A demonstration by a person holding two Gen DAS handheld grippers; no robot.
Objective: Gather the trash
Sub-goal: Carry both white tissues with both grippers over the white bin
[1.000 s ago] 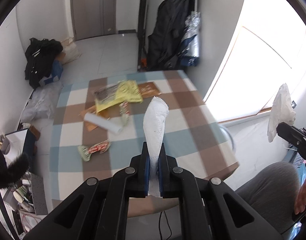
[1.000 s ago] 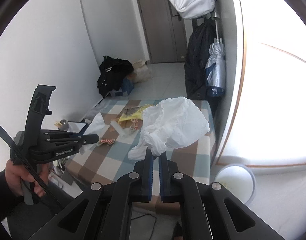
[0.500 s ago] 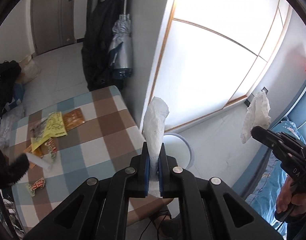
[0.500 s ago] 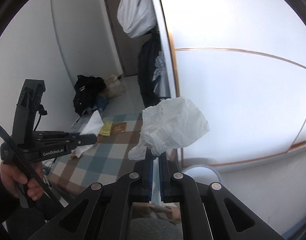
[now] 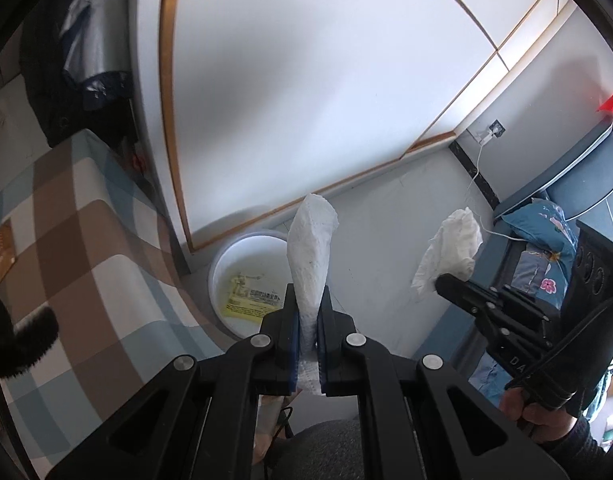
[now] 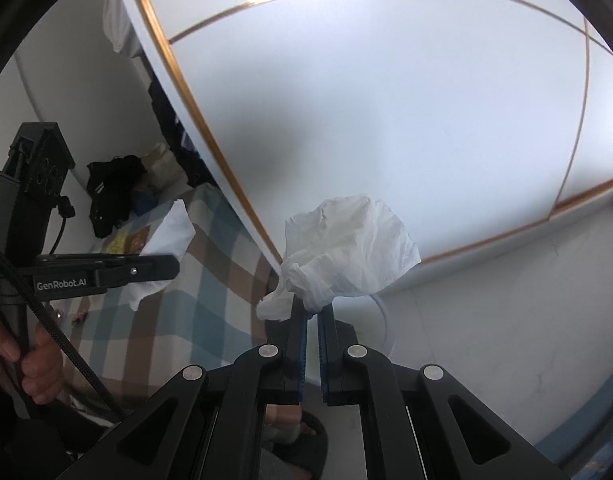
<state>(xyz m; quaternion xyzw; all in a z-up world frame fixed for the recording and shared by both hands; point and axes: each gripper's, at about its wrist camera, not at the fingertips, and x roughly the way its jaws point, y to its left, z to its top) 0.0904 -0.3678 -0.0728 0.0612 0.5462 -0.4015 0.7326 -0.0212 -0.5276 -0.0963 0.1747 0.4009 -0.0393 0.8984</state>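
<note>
My left gripper [image 5: 307,300] is shut on a rolled white paper towel [image 5: 310,248] that stands up between its blue pads. Just beyond it on the floor sits a white round bin [image 5: 242,256] with a yellow wrapper [image 5: 246,298] inside. My right gripper [image 6: 312,308] is shut on a crumpled white tissue [image 6: 350,252], which hides most of the white bin [image 6: 386,320] behind it. In the left wrist view the right gripper [image 5: 442,280] and its tissue [image 5: 450,252] hang to the right of the bin. The right wrist view shows the left gripper [image 6: 174,266] and its towel [image 6: 166,240] over the table.
A checked tablecloth covers the table [image 5: 86,248] at the left, with wrappers [image 6: 124,242] lying on it. A white wardrobe with gold trim [image 5: 306,80] stands right behind the bin. A blue bed [image 5: 546,240] is at the right. Dark clothes [image 6: 114,184] lie on the floor far back.
Both grippers have swung away from the table to the right and downward, still holding their papers. The white bin by the wardrobe has come into view close beneath them.
</note>
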